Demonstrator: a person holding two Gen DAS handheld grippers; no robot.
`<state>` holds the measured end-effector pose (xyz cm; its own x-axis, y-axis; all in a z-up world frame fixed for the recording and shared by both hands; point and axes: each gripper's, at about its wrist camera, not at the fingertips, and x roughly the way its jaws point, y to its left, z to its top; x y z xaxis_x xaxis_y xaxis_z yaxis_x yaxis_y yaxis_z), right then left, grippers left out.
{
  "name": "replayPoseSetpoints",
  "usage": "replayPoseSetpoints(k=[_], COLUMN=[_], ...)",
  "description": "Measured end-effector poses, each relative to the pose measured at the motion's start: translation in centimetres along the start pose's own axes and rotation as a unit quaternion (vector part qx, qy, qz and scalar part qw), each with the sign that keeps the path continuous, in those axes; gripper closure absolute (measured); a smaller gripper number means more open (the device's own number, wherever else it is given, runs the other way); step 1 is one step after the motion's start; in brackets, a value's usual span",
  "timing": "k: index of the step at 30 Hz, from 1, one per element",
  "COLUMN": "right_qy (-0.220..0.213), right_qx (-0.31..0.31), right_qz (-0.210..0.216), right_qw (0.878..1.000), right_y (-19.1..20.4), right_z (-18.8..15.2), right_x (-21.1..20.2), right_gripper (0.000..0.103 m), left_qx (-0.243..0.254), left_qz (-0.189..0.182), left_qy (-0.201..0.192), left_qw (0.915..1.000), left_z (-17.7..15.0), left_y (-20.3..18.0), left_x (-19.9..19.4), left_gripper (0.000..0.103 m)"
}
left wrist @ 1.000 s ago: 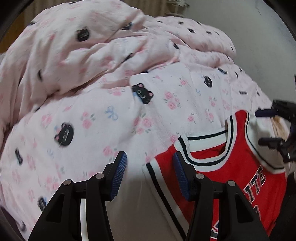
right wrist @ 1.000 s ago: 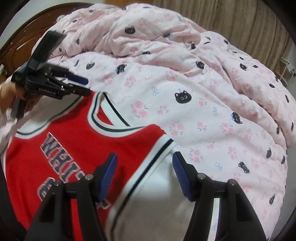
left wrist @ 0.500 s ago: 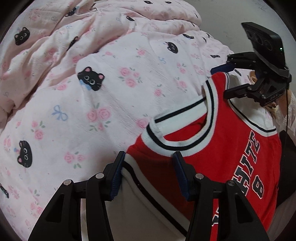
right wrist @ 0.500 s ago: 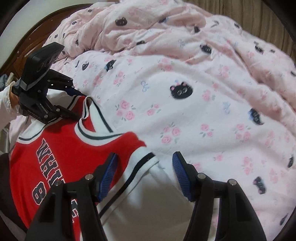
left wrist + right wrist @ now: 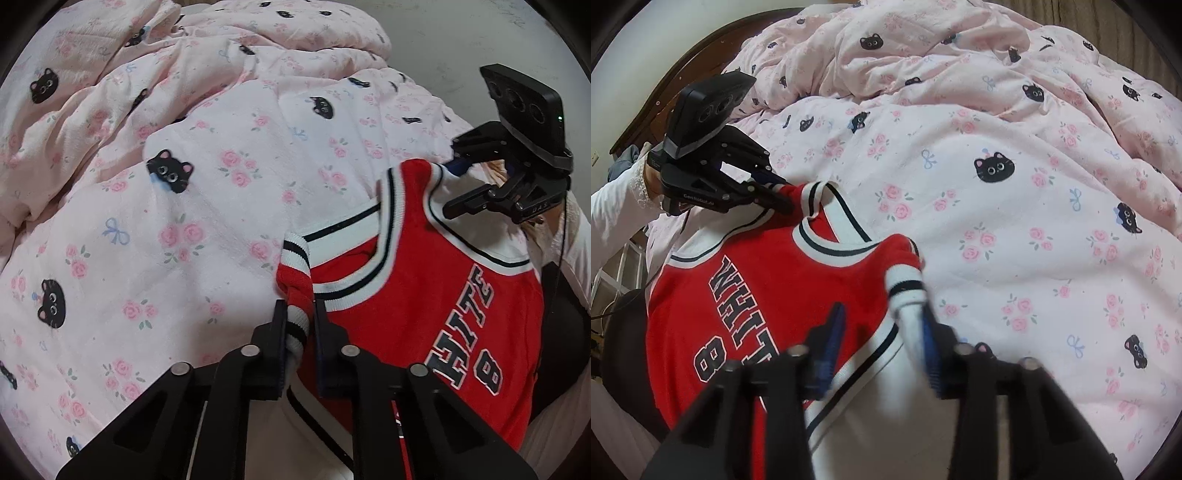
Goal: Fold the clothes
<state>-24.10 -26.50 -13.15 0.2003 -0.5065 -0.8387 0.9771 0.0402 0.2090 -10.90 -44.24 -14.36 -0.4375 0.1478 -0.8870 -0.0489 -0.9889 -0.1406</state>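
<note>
Overall scene: pink quilted bed cover printed with black cat faces, roses and blue bows [image 5: 184, 229] [image 5: 1015, 229], rumpled into folds at the far side and flatter near the cameras.
Headboard: dark curved wooden headboard [image 5: 683, 85], seen behind the cover at upper left in the right wrist view.
Task garment: red sleeveless basketball jersey with white and black trim [image 5: 424, 295] [image 5: 775, 266], lying front-up on the near edge of the bed cover; lettering "WHIT" and the number 8 are readable. Both shoulder straps are raised off the cover.
Left gripper [image 5: 299, 314] [image 5: 779, 194]: black fingers drawn close together, pinching one trimmed shoulder strap, which is bunched between them.
Right gripper [image 5: 882, 310] [image 5: 456, 188]: fingers with blue pads spread apart, a clear gap between them. The other shoulder strap sits in that gap and touches only the right-hand pad [image 5: 929, 343]. Fingers are motion-blurred in their own view.
Person: white lace-cuffed sleeve [image 5: 617, 210] behind the left gripper.
</note>
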Motion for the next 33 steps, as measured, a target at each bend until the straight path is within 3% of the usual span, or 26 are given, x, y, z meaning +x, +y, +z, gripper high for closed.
replayPoseSetpoints(k=[2,4,6,10,14,18,20,22,26,29,33], right_qy=[0.004,0.002,-0.002,-0.012,-0.021,-0.027,-0.02,-0.002,0.007,0.014,0.066], right_qx=[0.005,0.008,0.007,0.003,-0.002,0.009,0.02,0.042,0.057,0.059,0.085], right_qz=[-0.002,0.0,-0.006,-0.025,-0.043,-0.075,-0.081,-0.061,-0.023,0.009,0.085], right_qw=[1.0,1.0,1.0,1.0,0.999,0.997,0.996,0.997,0.998,0.998,0.991], right_y=[-0.2,-0.4,-0.3,0.0,0.3,0.3,0.0,-0.7,-1.2,-1.4,-1.8], right_z=[-0.2,-0.3,-0.2,0.1,0.4,1.3,1.8,1.8,2.3,3.8,6.0], right_x=[0.1,-0.1,-0.5,-1.2,-1.9,-1.4,-0.5,0.7,1.3,1.5,3.1], right_gripper=[0.089,0.09,0.092,0.093,0.093,0.093,0.093,0.088,0.035,0.032,0.032], left_qx=[-0.004,-0.008,-0.025,-0.117,-0.149,-0.181,-0.2,-0.219,-0.248,-0.251,-0.251], left_qz=[0.02,0.04,0.052,0.062,0.091,0.1,0.101,0.103,0.099,0.094,0.094], left_qy=[-0.01,-0.029,-0.067,-0.17,-0.236,-0.259,-0.24,-0.223,-0.217,-0.219,-0.223], left_qw=[0.9997,0.9988,0.9961,0.9765,0.9559,0.9435,0.9446,0.9443,0.9389,0.9381,0.9373], left_z=[0.0,-0.2,-0.7,-2.8,-4.5,-5.2,-5.4,-5.7,-6.4,-6.4,-6.7], left_y=[-0.5,-1.0,-1.3,-0.1,-0.2,0.3,0.8,1.3,2.1,2.3,2.0], left_x=[0.2,-0.1,-1.4,-5.0,-6.7,-6.1,-4.6,-3.3,-2.3,-2.2,-2.4], left_gripper=[0.098,0.098,0.098,0.098,0.098,0.098,0.098,0.098,0.098,0.098,0.098])
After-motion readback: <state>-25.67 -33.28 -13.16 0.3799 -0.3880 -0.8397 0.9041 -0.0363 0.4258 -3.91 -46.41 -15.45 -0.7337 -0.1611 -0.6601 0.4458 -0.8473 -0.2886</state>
